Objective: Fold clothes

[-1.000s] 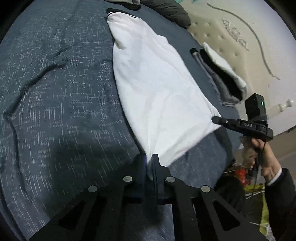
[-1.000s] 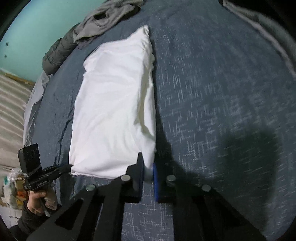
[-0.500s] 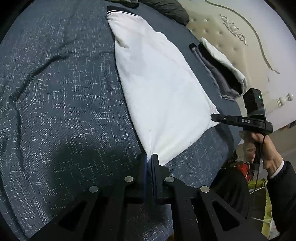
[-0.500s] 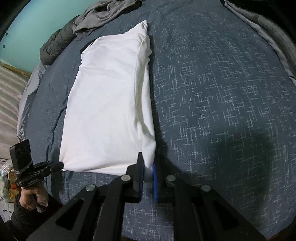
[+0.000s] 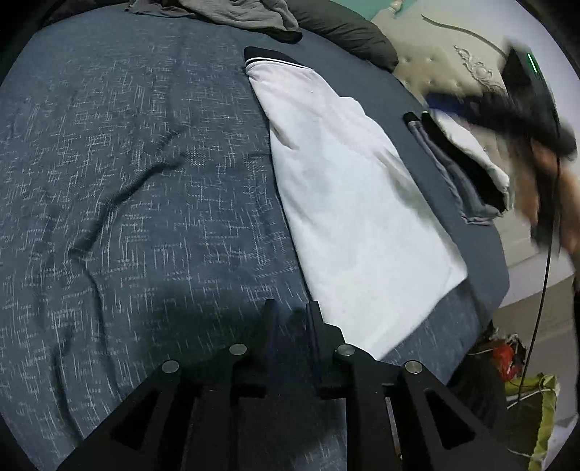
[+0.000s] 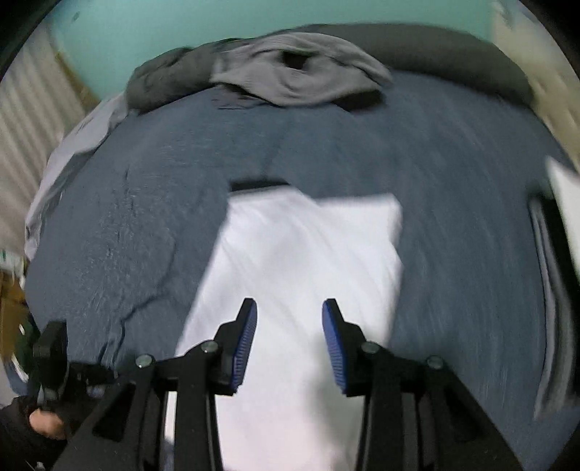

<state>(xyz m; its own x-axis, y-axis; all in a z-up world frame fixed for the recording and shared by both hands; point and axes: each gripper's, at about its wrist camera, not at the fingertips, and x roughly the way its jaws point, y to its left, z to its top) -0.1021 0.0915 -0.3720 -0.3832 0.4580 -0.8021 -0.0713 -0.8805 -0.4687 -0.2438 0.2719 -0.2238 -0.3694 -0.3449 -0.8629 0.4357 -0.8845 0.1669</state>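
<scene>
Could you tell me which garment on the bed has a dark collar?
The white shirt lying flat mid-bed; the crumpled grey top and folded pile show none.

Bed (image 5: 145,203) carries a dark blue cover flecked white, creased at the left side. A folded white shirt (image 5: 355,203) with a dark collar lies flat on it. Just beside, toward the headboard (image 5: 435,69), sits a stack (image 5: 467,170) of folded clothes. Crumpled grey clothes (image 6: 297,72) and a dark pillow (image 5: 344,32) lie at the far edge.
</scene>
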